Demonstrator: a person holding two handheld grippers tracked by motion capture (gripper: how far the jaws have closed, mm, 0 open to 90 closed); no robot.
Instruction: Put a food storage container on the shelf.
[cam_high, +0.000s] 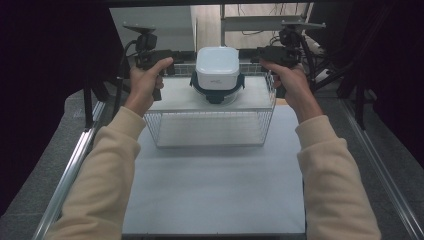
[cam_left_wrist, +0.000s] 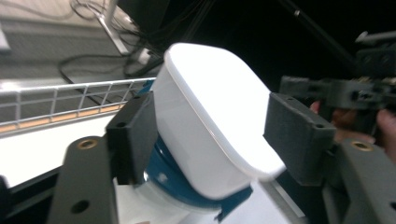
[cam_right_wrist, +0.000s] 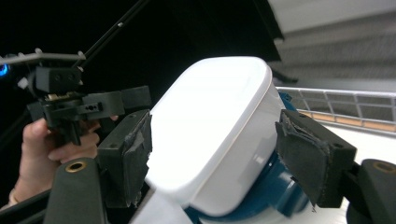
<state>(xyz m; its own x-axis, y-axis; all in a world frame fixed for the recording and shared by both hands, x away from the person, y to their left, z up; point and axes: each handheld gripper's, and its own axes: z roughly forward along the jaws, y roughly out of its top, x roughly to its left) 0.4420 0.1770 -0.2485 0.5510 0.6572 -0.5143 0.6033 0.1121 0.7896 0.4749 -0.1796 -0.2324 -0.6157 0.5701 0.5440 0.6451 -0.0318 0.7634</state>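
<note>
Both pairs of jaws stand open around the white box (cam_high: 217, 67), the left gripper (cam_left_wrist: 212, 135) with one pad touching the box's side and the other just beside its top edge, the right gripper (cam_right_wrist: 219, 156) with both pads close to it but apart. The box sits upside down on its blue-clipped lid (cam_high: 216, 93), on the white board across the wire basket (cam_high: 210, 131). The left hand (cam_high: 146, 82) and right hand (cam_high: 291, 82) hold the grippers level at either side, forearms reaching forward over the table (cam_high: 215, 185).

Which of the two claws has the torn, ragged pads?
The right claw: its black pads are frayed and torn at the edges, while the left claw has smooth, square-edged ones.
</note>
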